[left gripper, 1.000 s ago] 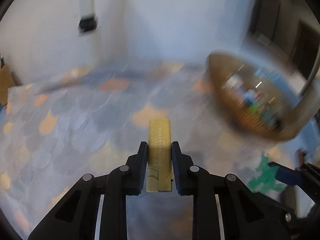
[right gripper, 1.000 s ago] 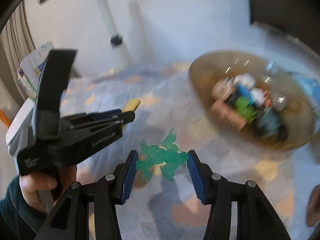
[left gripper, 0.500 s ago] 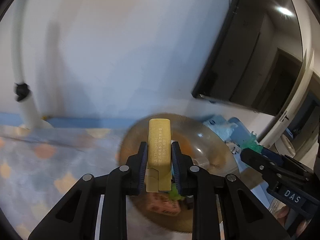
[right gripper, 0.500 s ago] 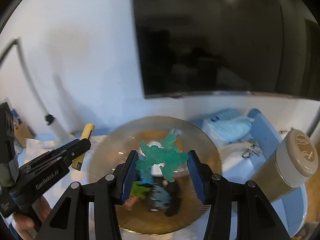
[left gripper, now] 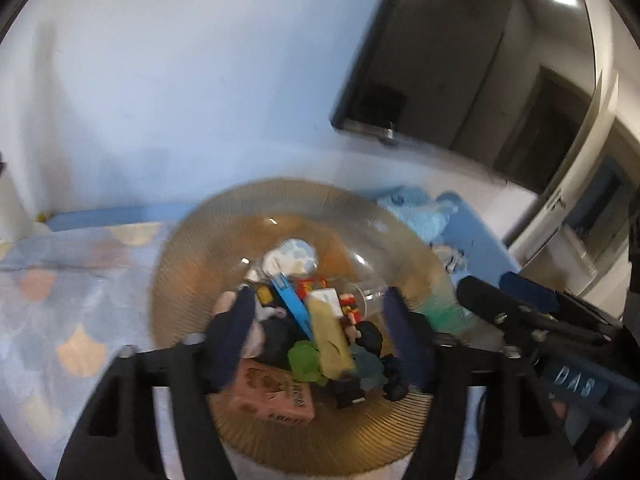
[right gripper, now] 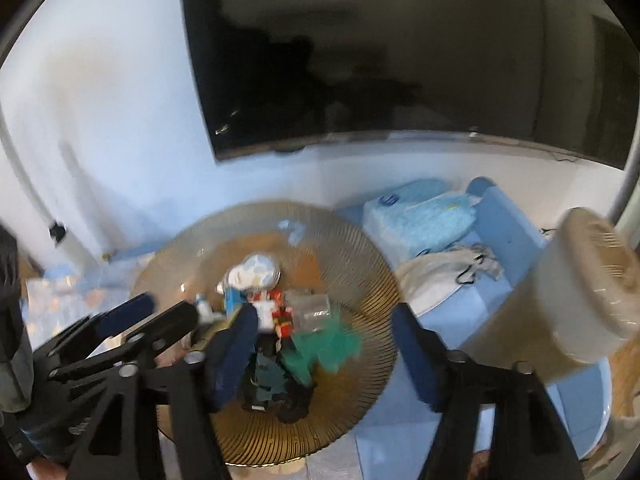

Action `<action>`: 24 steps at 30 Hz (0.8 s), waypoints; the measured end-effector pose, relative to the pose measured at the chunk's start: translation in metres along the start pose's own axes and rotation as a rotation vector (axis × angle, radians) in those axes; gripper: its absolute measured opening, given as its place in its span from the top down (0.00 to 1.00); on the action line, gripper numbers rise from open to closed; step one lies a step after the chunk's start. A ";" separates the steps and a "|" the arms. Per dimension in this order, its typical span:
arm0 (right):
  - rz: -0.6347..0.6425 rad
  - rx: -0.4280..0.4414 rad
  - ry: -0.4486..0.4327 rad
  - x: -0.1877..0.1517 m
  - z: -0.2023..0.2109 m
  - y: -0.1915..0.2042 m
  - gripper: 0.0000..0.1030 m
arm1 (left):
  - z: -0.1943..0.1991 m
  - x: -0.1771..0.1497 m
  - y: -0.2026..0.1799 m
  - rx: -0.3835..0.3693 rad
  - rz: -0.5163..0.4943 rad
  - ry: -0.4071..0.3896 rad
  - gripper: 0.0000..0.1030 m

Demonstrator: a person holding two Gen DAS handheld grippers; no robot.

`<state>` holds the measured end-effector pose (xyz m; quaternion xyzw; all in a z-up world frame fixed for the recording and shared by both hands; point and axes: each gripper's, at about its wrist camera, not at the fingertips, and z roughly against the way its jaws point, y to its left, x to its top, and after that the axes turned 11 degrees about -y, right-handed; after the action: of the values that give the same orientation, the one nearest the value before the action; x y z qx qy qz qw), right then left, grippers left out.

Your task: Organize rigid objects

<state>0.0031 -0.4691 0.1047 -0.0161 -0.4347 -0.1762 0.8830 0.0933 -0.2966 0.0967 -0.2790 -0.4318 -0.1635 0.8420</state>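
Left wrist view. Left gripper [left gripper: 320,336] spread wide, nothing between the blurred fingers. Yellow block [left gripper: 329,332] lies free in the lower centre of the frame, tilted on the heap of small things inside the amber ribbed bowl [left gripper: 188,248]. Whether it has settled or is mid-fall, blur prevents telling. Pink box [left gripper: 276,394] just below left of it, green lump [left gripper: 305,360] touching its lower side, blue strip [left gripper: 292,304] just above. Right gripper's body enters at right edge.

Right wrist view. Right gripper [right gripper: 326,344] also wide apart, released. Green toy [right gripper: 328,346] smeared at centre, over the heap in the bowl [right gripper: 360,248], free of both fingers; likely dropping. Clear cup [right gripper: 312,306] and red figure [right gripper: 282,314] just above it in frame.

Doing this step well, as I judge it: keep both claws spread and level above the bowl's middle until the pieces rest, then lift straight away, not sideways, so fingers do not rake the pile or tip the rim.

Surface and room. Bowl stands on a blue cloth with pale scale pattern [left gripper: 60,320], lower left of left view. White wall [left gripper: 180,80] behind; dark screen [right gripper: 400,60] fills the upper frame. Blue seat [right gripper: 508,224] with a light blue packet [right gripper: 424,220] at right; cream fan [right gripper: 588,280] at far right.
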 end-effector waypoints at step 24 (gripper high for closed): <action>0.189 0.328 -0.061 -0.157 0.047 0.229 0.30 | 0.207 -0.134 0.198 0.481 0.068 -0.057 0.08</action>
<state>-0.0460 -0.1995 0.0408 0.0819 -0.4806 -0.0190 0.8729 -0.0125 -0.0088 0.0192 -0.0891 -0.4721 -0.0197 0.8768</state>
